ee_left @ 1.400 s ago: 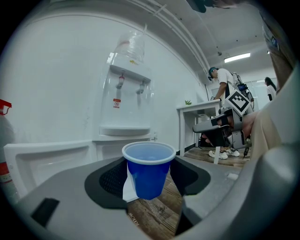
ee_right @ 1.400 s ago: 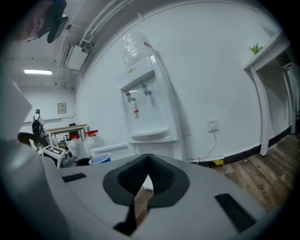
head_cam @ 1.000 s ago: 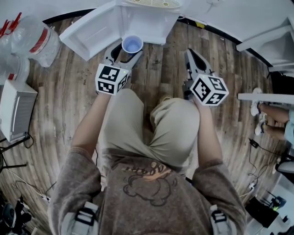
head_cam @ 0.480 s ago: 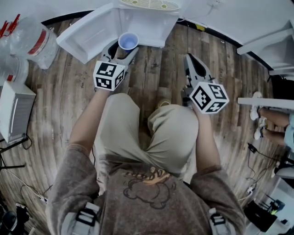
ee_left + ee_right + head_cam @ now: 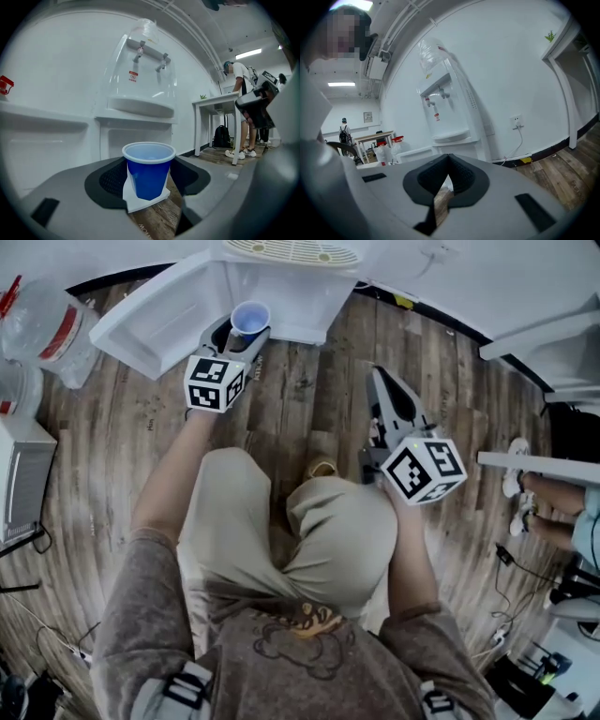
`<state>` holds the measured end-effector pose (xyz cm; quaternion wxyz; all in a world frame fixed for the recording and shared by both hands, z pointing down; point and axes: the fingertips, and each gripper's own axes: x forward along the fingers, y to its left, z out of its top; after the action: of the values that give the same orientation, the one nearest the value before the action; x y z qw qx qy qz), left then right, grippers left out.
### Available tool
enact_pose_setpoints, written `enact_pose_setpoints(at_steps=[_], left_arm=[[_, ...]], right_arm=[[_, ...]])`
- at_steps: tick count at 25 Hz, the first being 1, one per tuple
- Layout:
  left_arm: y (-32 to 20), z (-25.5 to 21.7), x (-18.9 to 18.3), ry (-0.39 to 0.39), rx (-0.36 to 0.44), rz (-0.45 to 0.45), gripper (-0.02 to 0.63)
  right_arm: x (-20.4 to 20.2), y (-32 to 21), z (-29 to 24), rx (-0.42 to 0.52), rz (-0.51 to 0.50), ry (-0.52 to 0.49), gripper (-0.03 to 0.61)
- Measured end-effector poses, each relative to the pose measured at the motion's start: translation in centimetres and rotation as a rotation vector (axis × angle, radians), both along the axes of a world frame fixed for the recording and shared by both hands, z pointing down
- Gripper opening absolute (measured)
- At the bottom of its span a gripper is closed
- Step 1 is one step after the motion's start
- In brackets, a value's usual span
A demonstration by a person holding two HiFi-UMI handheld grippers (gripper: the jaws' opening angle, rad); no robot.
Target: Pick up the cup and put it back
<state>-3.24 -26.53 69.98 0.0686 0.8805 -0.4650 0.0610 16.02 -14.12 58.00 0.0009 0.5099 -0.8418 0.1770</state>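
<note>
Person crouches facing the water dispenser (image 5: 140, 70). The left forearm (image 5: 173, 479) is stretched out toward it. The left hand-held gripper (image 5: 236, 336) points nearly level at the dispenser's lower front, just beside its open white door (image 5: 155, 320). Its jaws stand fairly wide, closed on the sides of the cup (image 5: 148, 173), which sits upright between the pads. The cup is small and tapered, with a blue wall, a pale rim and a pale inside; nothing shows in it. It hangs close before the dispenser's base, below the taps (image 5: 150, 58) and above the wooden floor (image 5: 309, 390). The right forearm (image 5: 408, 540) is bent and kept well back from the dispenser. The right hand-held gripper (image 5: 449, 161) also aims toward it, with its jaw tips meeting and nothing held.
</note>
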Motion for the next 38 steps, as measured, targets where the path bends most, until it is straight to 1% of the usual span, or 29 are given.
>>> enact_pose_setpoints(at_steps=[3,8,11,18,24,28,38], left_arm=[[-1.6,1.9,0.6,-0.006,-0.007,-0.001,0.285],[-4.4,4.8,1.3,0.011,-0.028,-0.016,0.285],[-6.2,6.6,1.9,0.001,-0.042,-0.025,0.284],[-9.8,10.1,3.0,0.000,-0.070,-0.056,0.285],[-12.6,12.5,3.5,0.013,-0.081,-0.112,0.284],[-13.9,13.9,4.1,0.014,-0.093,-0.127,0.284],[-17.4,17.9,3.2,0.002,-0.124,-0.199,0.284]], right_arm=[[0.3,0.0,-0.1,0.007,-0.013,0.006,0.002],[1.1,-0.8,0.3,-0.004,-0.028,0.000,0.002],[1.4,-1.2,0.5,-0.008,-0.049,0.000,0.002],[2.6,-2.9,1.9,-0.042,-0.063,-0.027,0.002],[2.8,-4.1,2.7,-0.060,-0.074,-0.032,0.002],[3.1,-4.6,2.9,-0.072,-0.075,-0.042,0.002],[5.1,-4.6,3.5,-0.099,-0.055,-0.060,0.002]])
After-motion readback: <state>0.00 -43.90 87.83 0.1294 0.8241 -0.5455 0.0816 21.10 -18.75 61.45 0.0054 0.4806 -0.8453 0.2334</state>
